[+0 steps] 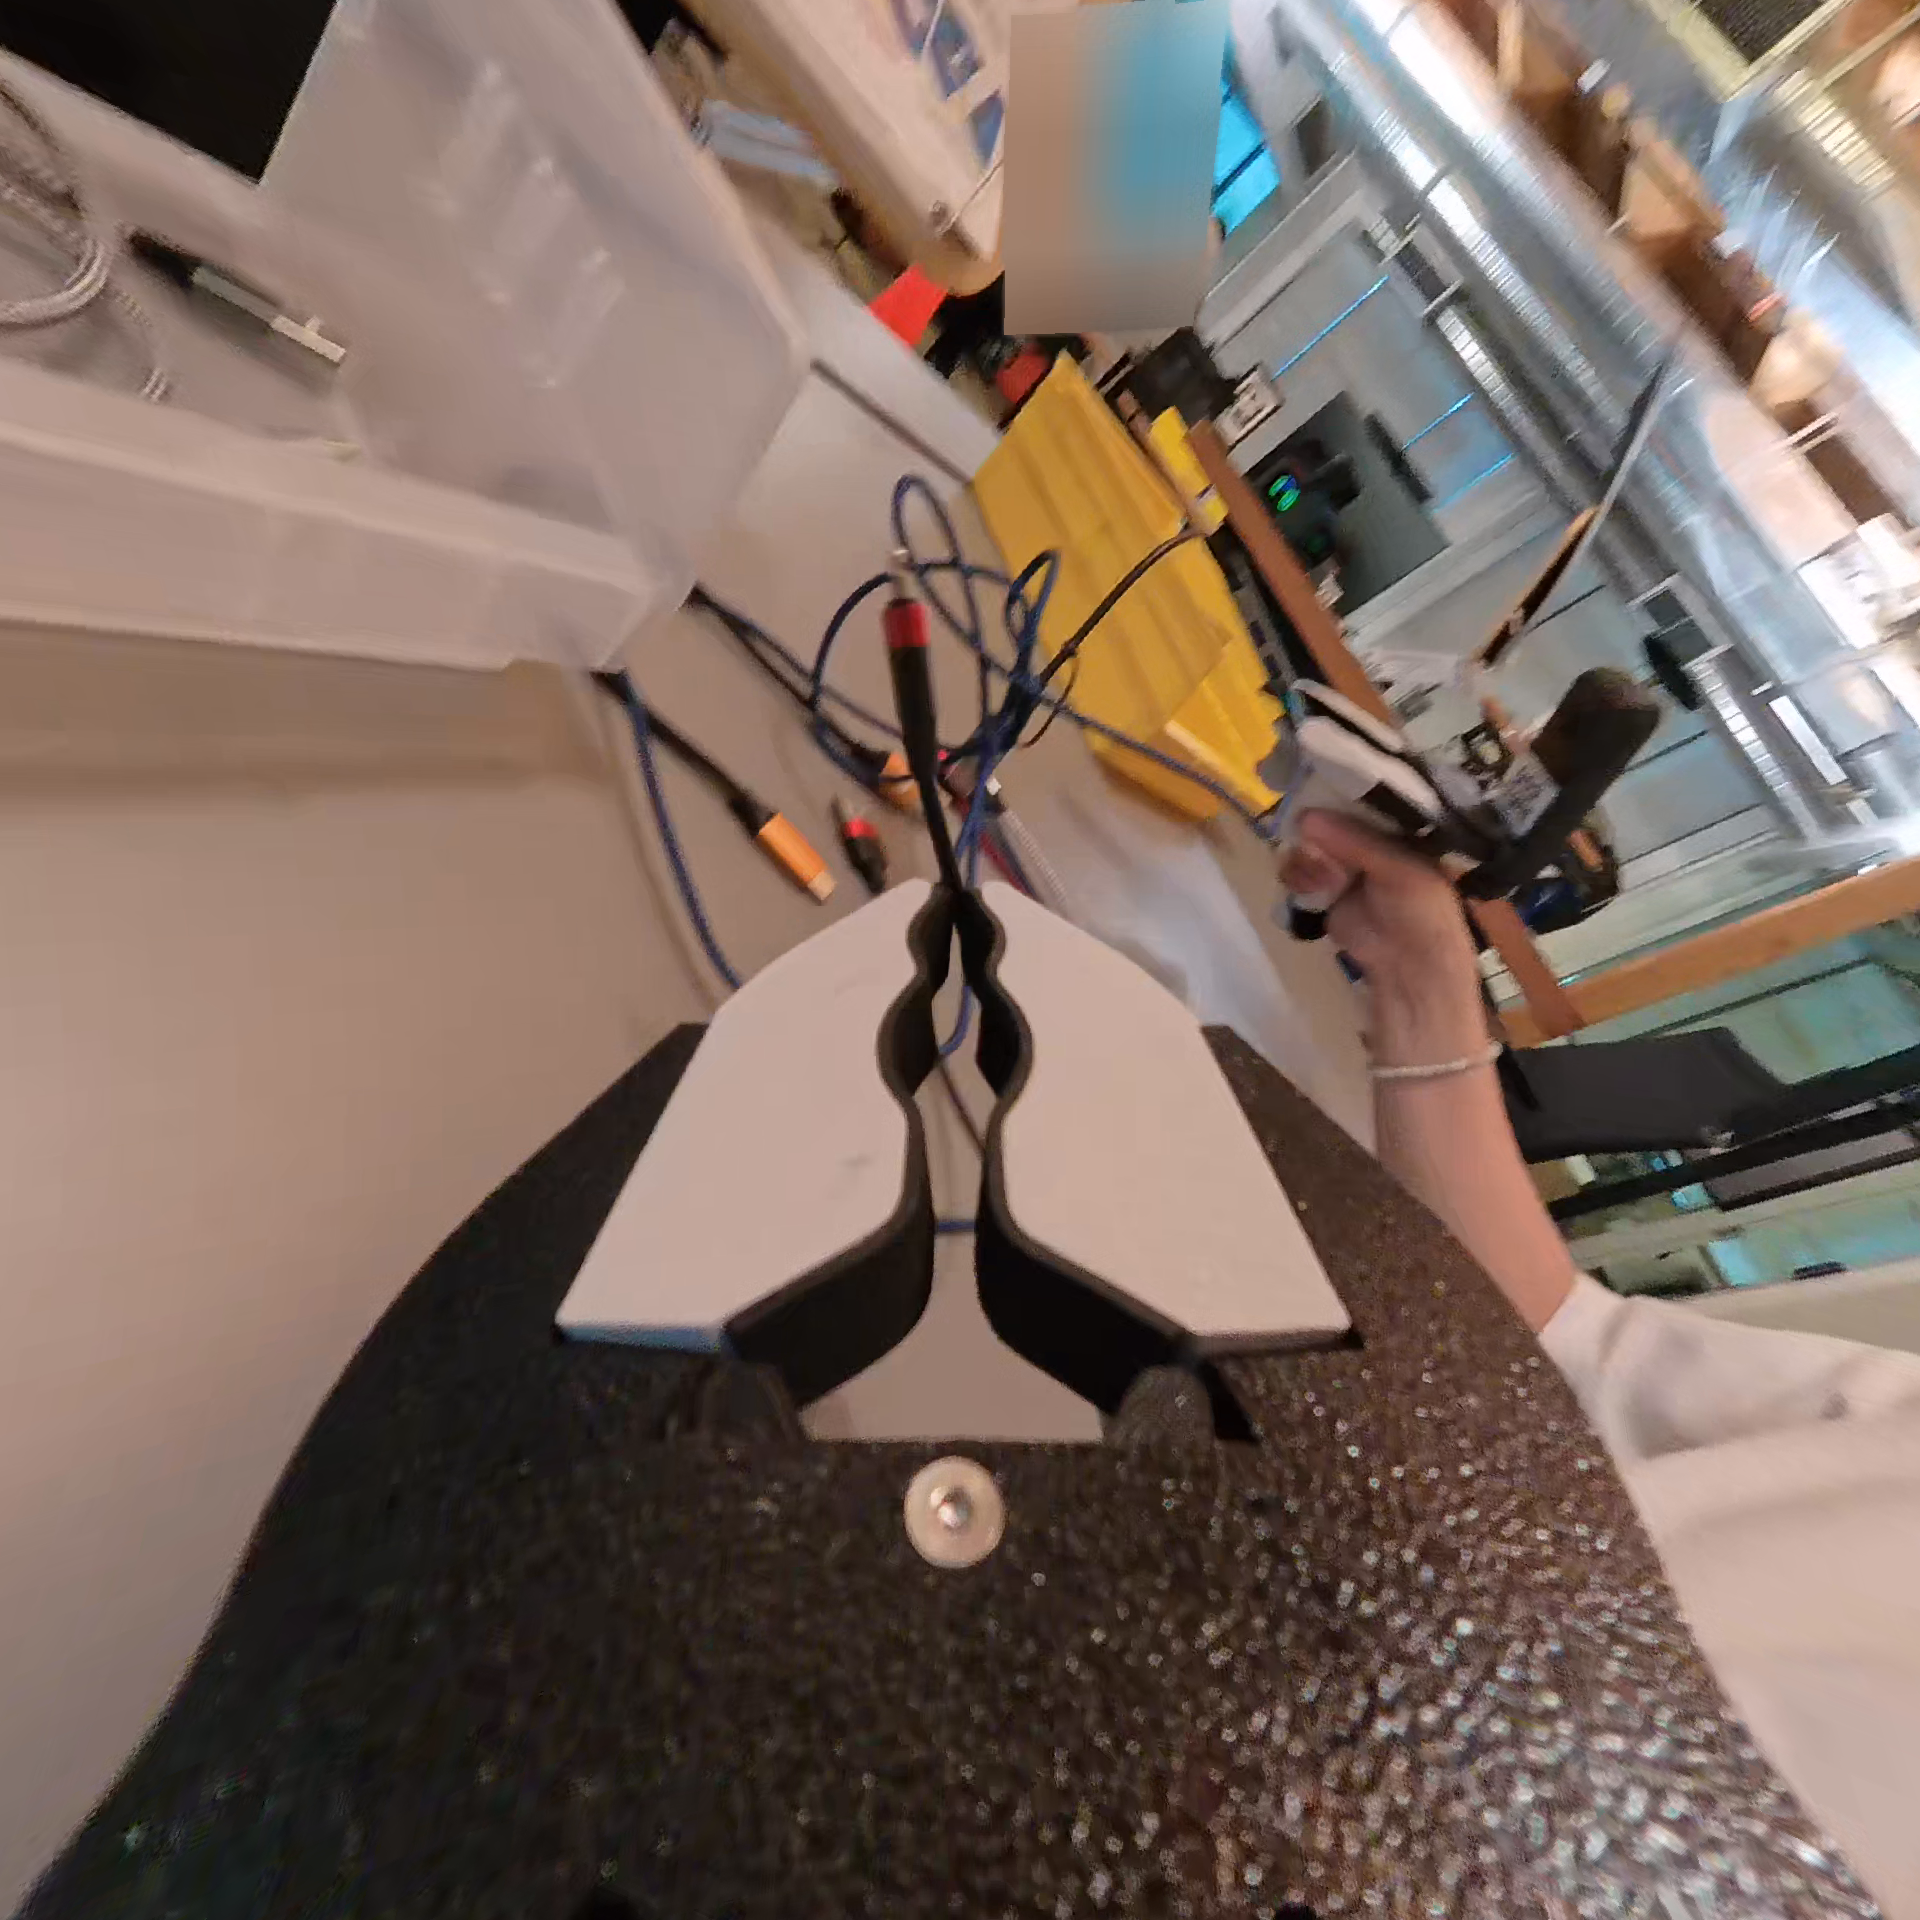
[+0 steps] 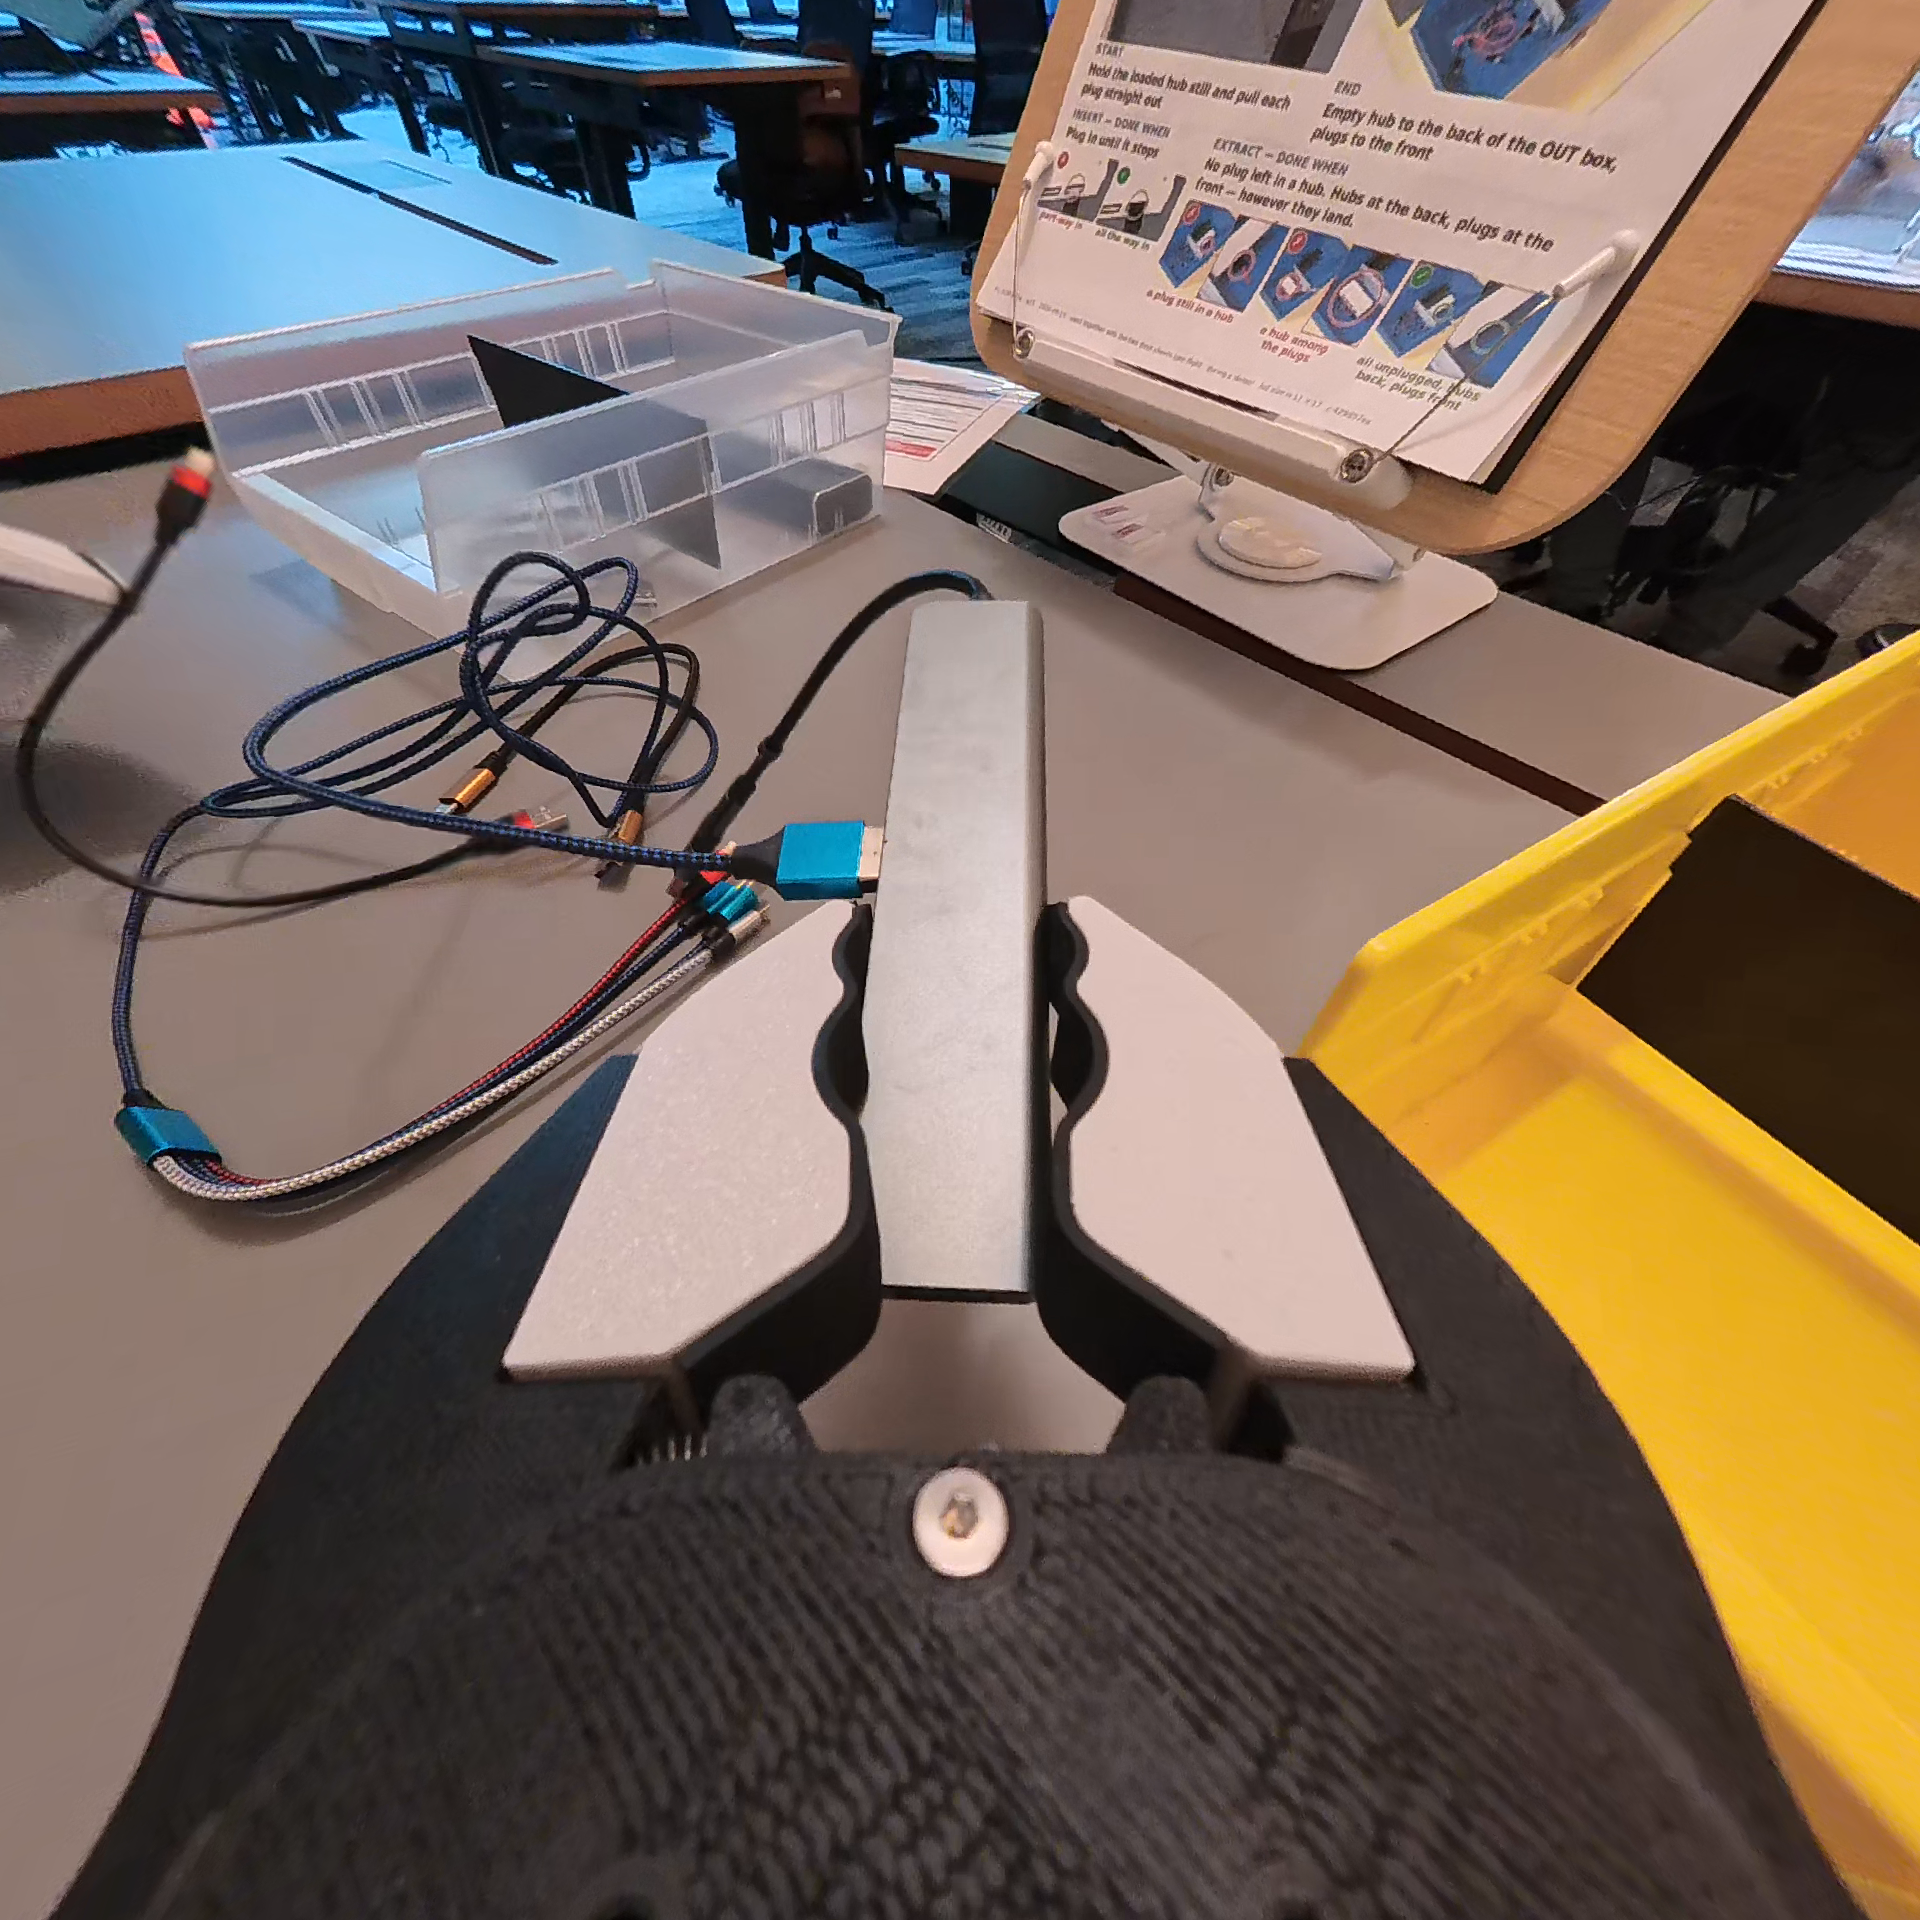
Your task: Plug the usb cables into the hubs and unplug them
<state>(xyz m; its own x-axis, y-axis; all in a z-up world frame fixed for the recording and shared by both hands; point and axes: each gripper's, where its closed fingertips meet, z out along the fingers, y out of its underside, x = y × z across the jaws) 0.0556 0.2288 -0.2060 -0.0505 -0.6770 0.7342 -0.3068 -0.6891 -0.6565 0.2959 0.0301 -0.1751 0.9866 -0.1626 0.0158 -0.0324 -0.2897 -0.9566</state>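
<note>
right gripper clamping a grey hub beside the yellow bin

the right gripper is gripping a long grey hub between its two fingers, the hub's length sticking out forward past the fingertips over the grey table. a blue plug is sitting in the hub's left side, its braided navy cable trailing left of the hub into a loose tangle of cables. a thin black cable with a red plug is rising far left of the hub. a clear plastic bin is standing beyond the hub to the left, a yellow bin is sitting just right of it, and a wooden stand holding an instruction sheet is leaning behind it to the right.
</note>
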